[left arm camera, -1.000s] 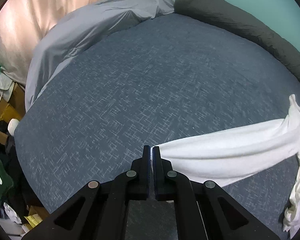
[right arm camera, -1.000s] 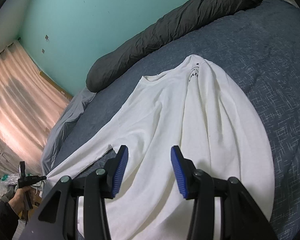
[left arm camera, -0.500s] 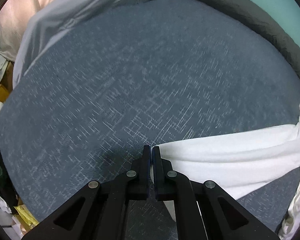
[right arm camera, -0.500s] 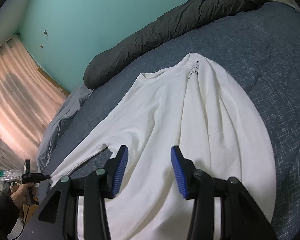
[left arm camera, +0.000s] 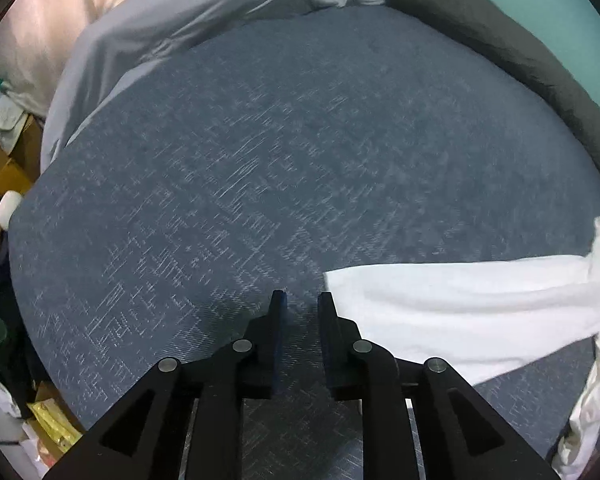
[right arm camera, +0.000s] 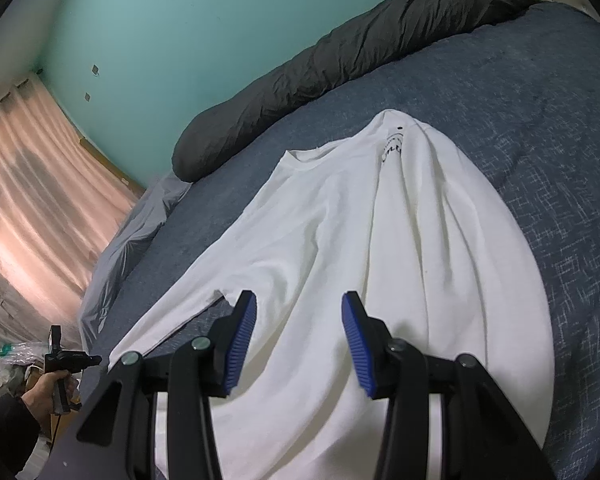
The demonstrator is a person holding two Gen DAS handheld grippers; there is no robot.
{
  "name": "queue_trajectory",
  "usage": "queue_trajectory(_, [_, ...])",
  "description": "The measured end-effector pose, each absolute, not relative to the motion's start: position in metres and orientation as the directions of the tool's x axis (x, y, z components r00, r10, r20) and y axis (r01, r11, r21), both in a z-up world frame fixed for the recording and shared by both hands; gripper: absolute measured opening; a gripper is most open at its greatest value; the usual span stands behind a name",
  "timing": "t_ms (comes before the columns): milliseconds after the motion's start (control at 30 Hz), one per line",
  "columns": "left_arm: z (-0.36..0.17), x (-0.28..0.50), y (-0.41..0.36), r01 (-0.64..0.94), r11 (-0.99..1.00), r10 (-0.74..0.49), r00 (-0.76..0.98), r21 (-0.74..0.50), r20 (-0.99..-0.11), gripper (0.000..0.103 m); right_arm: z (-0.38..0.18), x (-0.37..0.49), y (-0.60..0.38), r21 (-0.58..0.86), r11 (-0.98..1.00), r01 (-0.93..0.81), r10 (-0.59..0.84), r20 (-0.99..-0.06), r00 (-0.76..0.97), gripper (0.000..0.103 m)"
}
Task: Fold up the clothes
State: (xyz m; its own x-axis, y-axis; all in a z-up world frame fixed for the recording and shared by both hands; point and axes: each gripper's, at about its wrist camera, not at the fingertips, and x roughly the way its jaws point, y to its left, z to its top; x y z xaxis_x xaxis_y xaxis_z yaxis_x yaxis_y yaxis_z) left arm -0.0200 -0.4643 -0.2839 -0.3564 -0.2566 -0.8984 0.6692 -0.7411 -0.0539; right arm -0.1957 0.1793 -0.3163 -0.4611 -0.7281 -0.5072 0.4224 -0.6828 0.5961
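Observation:
A white long-sleeved shirt (right arm camera: 380, 240) lies spread on the blue-grey bed, its collar toward the far side and a small dark print near the neck. One sleeve (left arm camera: 460, 304) stretches flat toward the bed's left edge. My left gripper (left arm camera: 302, 298) is open, with nothing between its fingers; the sleeve's cuff lies just right of its right finger. My right gripper (right arm camera: 298, 304) hovers open above the shirt's lower body, its blue pads (right arm camera: 242, 336) apart. In the right wrist view the left gripper (right arm camera: 72, 360) appears far left, held by a hand.
A dark grey bolster (right arm camera: 340, 64) runs along the teal wall. A light grey duvet (left arm camera: 172, 28) is bunched at the bed's far left by the curtain. Boxes and bags (left arm camera: 8, 148) clutter the floor off the bed's left edge.
My left gripper has opened and let go of the sleeve cuff, which now lies flat on the bed. The right gripper has stayed open above the shirt.

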Motion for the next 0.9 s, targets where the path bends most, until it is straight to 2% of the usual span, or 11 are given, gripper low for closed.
queue_trajectory(167, [-0.273,-0.035,-0.439,0.621,-0.779,-0.231,-0.403,-0.08,-0.885,0.028,-0.314,-0.196,0.179,0.599,-0.679,0.425,-0.732,-0.503,-0.46,0.045])
queue_trajectory(267, [-0.268,-0.05,-0.417,0.597,-0.799,-0.239,-0.418,-0.067,-0.876,0.029,-0.314,-0.197,0.179,0.603,-0.678,0.421,-0.733,-0.504,-0.458,0.045])
queue_trajectory(500, [-0.264,-0.063,-0.36,0.564,-0.81,-0.192,-0.515,-0.162,-0.836,0.031,-0.309,-0.192,0.171,0.583,-0.686,0.436,-0.727,-0.516,-0.454,0.045])
queue_trajectory(567, [-0.269,-0.067,-0.343,0.531,-0.83,-0.167,-0.528,-0.17,-0.832,0.04,-0.309,-0.189,0.168,0.581,-0.682,0.444,-0.731,-0.517,-0.445,0.045])
queue_trajectory(700, [-0.281,-0.075,-0.321,0.483,-0.865,-0.167,-0.538,-0.14,-0.826,0.041,-0.306,-0.183,0.16,0.558,-0.683,0.472,-0.73,-0.531,-0.43,0.045])
queue_trajectory(767, [-0.287,-0.077,-0.315,0.469,-0.869,-0.15,-0.553,-0.157,-0.82,0.041,-0.304,-0.183,0.153,0.544,-0.691,0.476,-0.722,-0.544,-0.428,0.047])
queue_trajectory(833, [-0.295,-0.08,-0.315,0.469,-0.863,-0.131,-0.566,-0.187,-0.814,0.041,-0.303,-0.183,0.146,0.53,-0.699,0.479,-0.714,-0.557,-0.425,0.053])
queue_trajectory(900, [-0.3,-0.081,-0.309,0.481,-0.852,-0.128,-0.576,-0.208,-0.808,0.041,-0.302,-0.183,0.139,0.516,-0.707,0.483,-0.705,-0.569,-0.423,0.053])
